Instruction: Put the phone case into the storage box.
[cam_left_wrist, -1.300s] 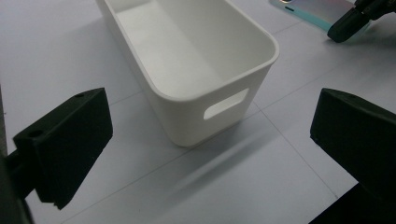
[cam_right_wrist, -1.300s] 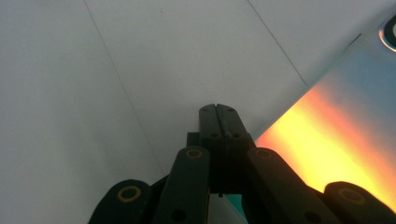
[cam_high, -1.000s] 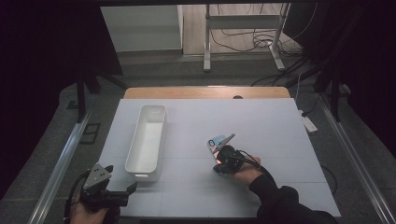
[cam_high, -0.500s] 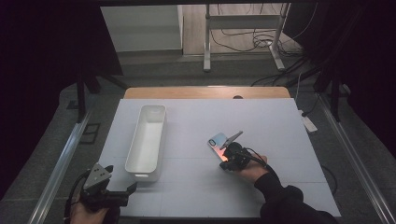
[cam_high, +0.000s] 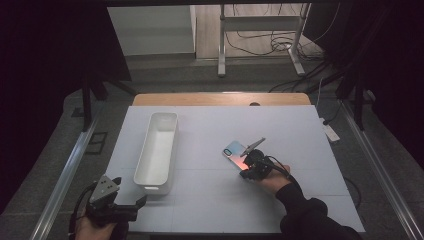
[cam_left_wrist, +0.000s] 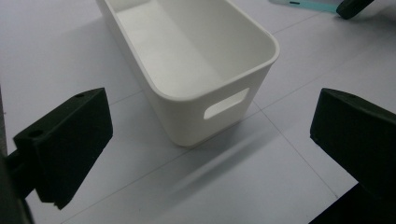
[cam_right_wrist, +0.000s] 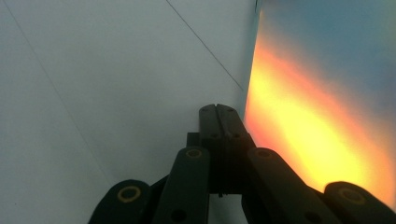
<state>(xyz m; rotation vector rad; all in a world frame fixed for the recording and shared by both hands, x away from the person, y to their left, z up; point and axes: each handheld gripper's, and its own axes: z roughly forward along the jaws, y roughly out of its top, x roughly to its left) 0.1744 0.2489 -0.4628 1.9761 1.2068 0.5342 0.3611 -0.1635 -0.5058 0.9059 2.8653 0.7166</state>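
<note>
Right gripper (cam_high: 246, 167) now farther right beside phone (cam_high: 235, 150), jaws together, empty

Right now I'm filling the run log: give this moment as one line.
right gripper: shut, at phone edge | left gripper: open, facing white bin | phone: flat on table

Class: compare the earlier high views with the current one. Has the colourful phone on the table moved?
Yes. The phone, with the shut right gripper at its edge, has slid right and slightly nearer the table's front, away from the white bin.

White bin (cam_high: 157, 150); phone case (cam_high: 235, 150) teal-to-orange gradient; table (cam_high: 300, 150) pale grey.
</note>
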